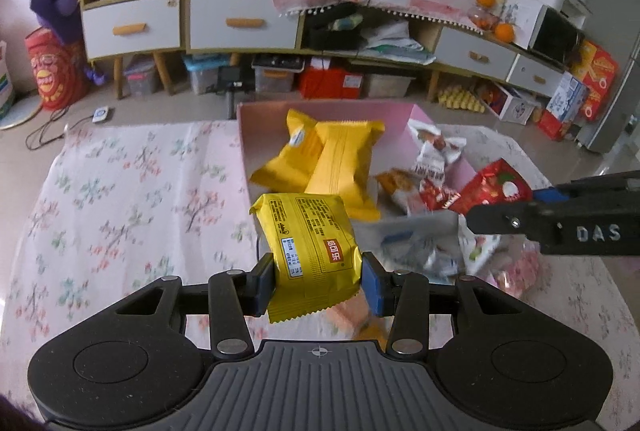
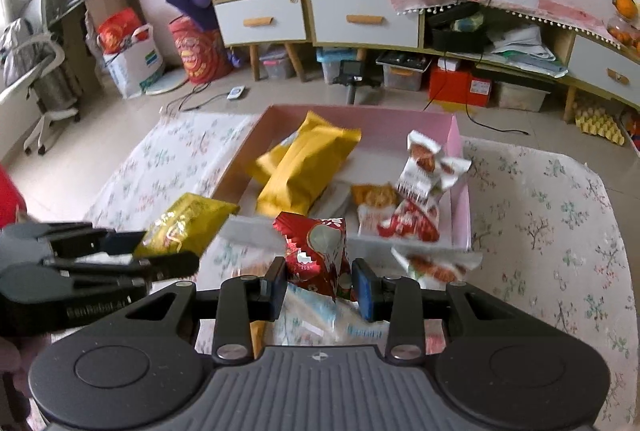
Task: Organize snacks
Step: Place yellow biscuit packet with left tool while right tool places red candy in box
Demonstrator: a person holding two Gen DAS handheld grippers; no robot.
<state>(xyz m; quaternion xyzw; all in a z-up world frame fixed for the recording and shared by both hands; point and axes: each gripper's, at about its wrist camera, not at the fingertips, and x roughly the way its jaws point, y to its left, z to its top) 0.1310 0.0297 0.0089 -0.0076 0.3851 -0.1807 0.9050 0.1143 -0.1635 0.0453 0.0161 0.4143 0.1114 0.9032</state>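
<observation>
My left gripper (image 1: 318, 281) is shut on a yellow snack packet (image 1: 310, 243) and holds it above the table, just in front of the pink box (image 1: 320, 109); the packet also shows in the right wrist view (image 2: 186, 223). My right gripper (image 2: 320, 285) is shut on a red snack packet (image 2: 316, 251), which also shows in the left wrist view (image 1: 496, 187), held near the box's front edge. Inside the box lie two large yellow packets (image 2: 308, 167) and several red-and-white snack packets (image 2: 420, 179).
Loose snack packets (image 2: 436, 263) lie on the floral tablecloth (image 2: 560, 215) in front of the box. The table's far edge drops to the floor; cabinets (image 2: 360, 15) and storage bins stand beyond. Bare cloth lies to the left (image 1: 120, 191).
</observation>
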